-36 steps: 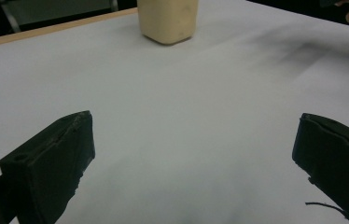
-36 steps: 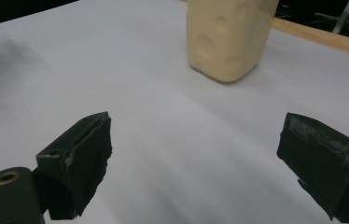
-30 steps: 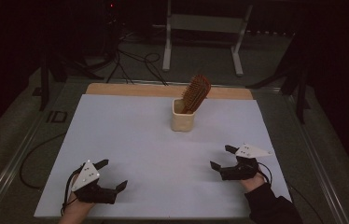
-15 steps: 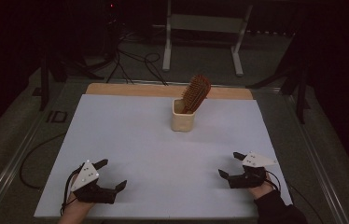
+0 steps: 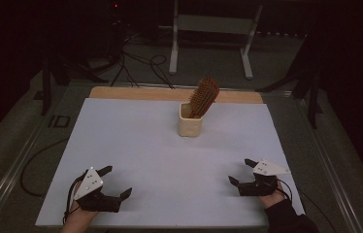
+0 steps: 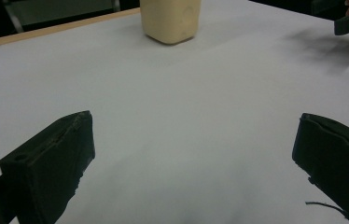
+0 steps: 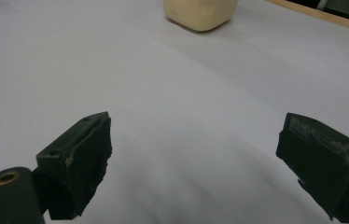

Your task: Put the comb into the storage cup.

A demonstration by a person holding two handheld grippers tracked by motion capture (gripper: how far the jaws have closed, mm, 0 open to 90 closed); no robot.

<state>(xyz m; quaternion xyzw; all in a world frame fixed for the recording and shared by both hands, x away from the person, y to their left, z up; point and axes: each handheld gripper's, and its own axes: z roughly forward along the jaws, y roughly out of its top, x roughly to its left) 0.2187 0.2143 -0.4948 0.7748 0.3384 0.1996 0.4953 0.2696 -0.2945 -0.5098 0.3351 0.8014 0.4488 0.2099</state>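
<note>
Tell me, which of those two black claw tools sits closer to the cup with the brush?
The right gripper. It sits a little farther up the white table toward the cream cup holding the hairbrush; the left gripper lies nearer the front edge.

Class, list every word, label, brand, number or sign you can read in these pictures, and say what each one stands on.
None can be read.
The cream cup is plain, with no label or print.
The hairbrush shows no brand.
The white table cover is blank.
The left gripper and right gripper carry no legible marks.

Cream cup (image 5: 190, 125) on white table (image 5: 136, 145)
</note>
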